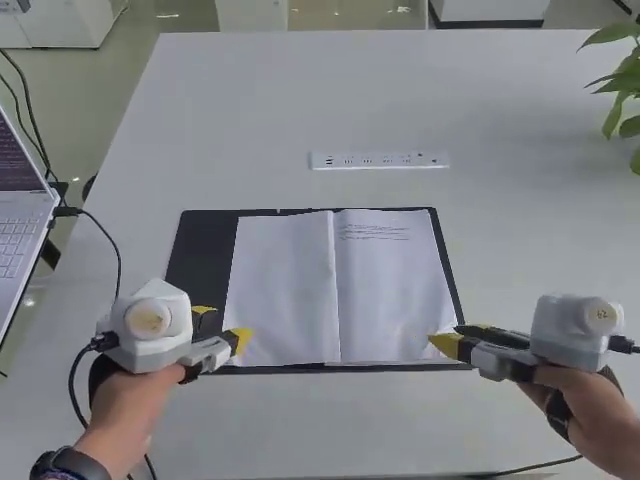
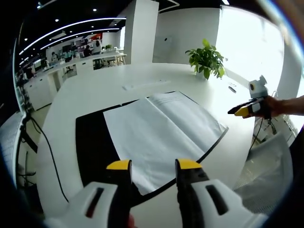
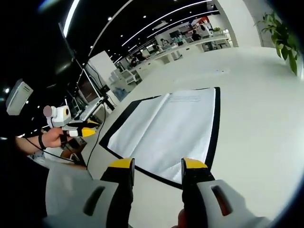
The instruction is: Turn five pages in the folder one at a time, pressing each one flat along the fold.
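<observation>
folder (image 1: 200, 262) open flat on worktop (image 1: 300, 100), fold (image 1: 335, 285) running away from person | right tool (image 1: 445, 345) jaws apart, empty, at near corner of right-hand page (image 1: 395, 290), best placed to turn it | left tool (image 1: 235, 340) jaws apart, empty, at left near edge

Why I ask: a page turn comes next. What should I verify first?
1. The black folder lies open and flat on the white table: ok.
2. The right claw is open and empty: ok.
3. The left claw is open and empty: ok.
4. The right claw sits by the lower corner of the right-hand white page: ok.
5. A single sheet can be separated at that corner: cannot tell.
6. The white power strip lies apart from the black folder: ok.
</observation>
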The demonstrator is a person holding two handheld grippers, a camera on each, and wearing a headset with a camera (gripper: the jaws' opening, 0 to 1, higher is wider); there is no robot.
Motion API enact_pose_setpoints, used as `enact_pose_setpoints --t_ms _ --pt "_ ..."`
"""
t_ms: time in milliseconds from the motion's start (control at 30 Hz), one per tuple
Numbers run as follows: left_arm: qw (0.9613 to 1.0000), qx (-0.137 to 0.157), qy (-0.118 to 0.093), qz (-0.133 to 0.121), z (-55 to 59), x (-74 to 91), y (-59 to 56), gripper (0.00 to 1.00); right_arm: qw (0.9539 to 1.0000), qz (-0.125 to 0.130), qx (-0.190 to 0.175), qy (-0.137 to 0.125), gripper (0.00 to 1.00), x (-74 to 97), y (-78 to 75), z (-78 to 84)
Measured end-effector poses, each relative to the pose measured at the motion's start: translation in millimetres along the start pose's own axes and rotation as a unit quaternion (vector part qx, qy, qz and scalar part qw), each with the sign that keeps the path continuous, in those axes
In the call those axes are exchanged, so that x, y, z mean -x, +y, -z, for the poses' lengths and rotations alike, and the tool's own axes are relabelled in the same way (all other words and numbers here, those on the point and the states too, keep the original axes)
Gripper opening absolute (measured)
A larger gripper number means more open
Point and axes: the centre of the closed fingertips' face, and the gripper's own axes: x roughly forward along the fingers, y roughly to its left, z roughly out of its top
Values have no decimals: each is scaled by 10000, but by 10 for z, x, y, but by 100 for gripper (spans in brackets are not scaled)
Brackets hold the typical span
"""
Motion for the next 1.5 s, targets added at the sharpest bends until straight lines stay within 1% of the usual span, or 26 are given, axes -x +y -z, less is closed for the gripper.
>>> enact_pose_setpoints --t_ms 100,200,333,400,533,600,767,833,967,1067,1200,1267,1500 --pt "10000 -49 -54 23 -51 52 -41 39 9997 172 180 -74 42 114 -50 -29" --pt "9999 -49 -109 81 -74 100 -84 43 9994 217 250 -105 45 184 -50 -32" --pt "9998 8 -109 176 -48 144 -156 49 9984 294 473 -58 51 265 -30 -8" --pt "9998 12 -76 162 -18 170 -186 52 9982 296 521 -52 53 291 -16 2" --pt "9997 109 -128 150 -8 211 -252 57 9978 364 555 -74 56 342 -24 21" --pt "9996 187 -160 160 -18 234 -293 61 9976 390 570 -72 58 368 -20 34" --pt "9990 318 -303 102 -53 290 -327 70 9964 454 716 35 61 412 5 84" --pt "9989 333 -323 103 -59 300 -337 72 9964 456 719 28 62 431 21 88" --pt "9988 351 -322 96 -54 310 -347 74 9968 436 662 -87 64 470 58 75" --pt "9990 320 -305 98 -59 314 -348 75 9971 391 616 -227 65 499 102 30" --pt "9992 291 -259 119 -75 302 -359 74 9970 398 609 -246 65 511 103 25" --pt "9993 281 -192 122 -83 294 -370 73 9971 410 566 -289 65 522 98 20" --pt "9992 251 -250 169 -188 262 -374 73 9972 397 572 -255 66 536 131 64"
